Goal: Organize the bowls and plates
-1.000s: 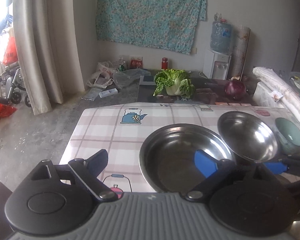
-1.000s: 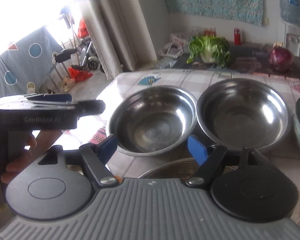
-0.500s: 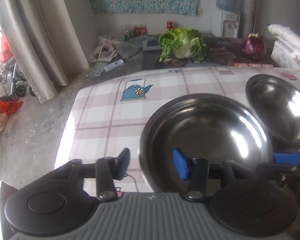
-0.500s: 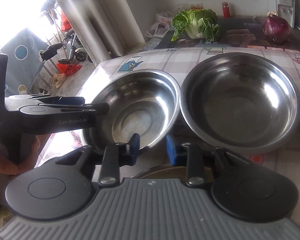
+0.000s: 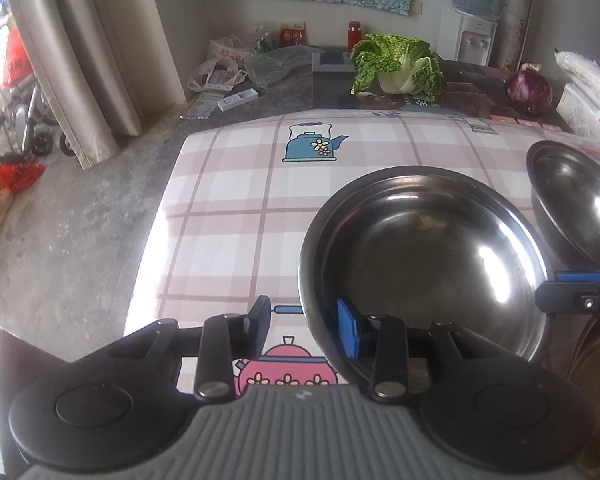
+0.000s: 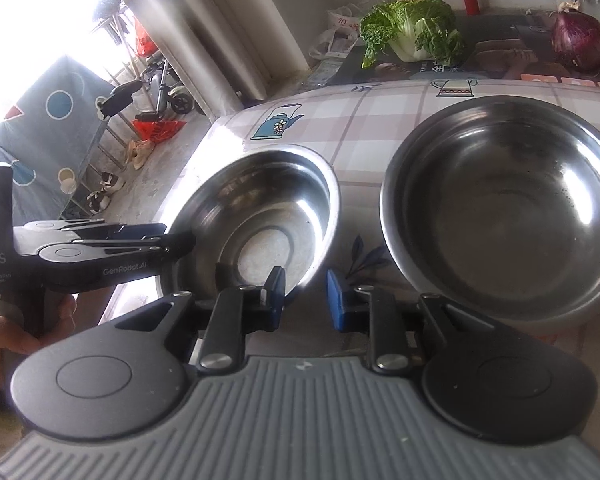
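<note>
Two steel bowls sit on the checked tablecloth. In the left wrist view my left gripper (image 5: 306,322) straddles the near rim of the left steel bowl (image 5: 424,256): the blue finger is inside, the black one outside, with a gap still showing. The second steel bowl (image 5: 576,204) is at the right edge. In the right wrist view my right gripper (image 6: 305,295) is partly closed and empty, between the left bowl (image 6: 260,220) and the right bowl (image 6: 504,208). The left gripper's fingers (image 6: 156,240) reach to the left bowl's rim.
A cabbage (image 5: 398,64) and a red onion (image 5: 528,88) lie on a dark surface beyond the table's far edge (image 5: 380,114). The floor drops away left of the table. A water dispenser (image 5: 468,36) stands at the back wall.
Both grippers have narrowed from wide open. My left gripper moved onto the left bowl's near rim. My right gripper shifted to the gap between the two bowls.
</note>
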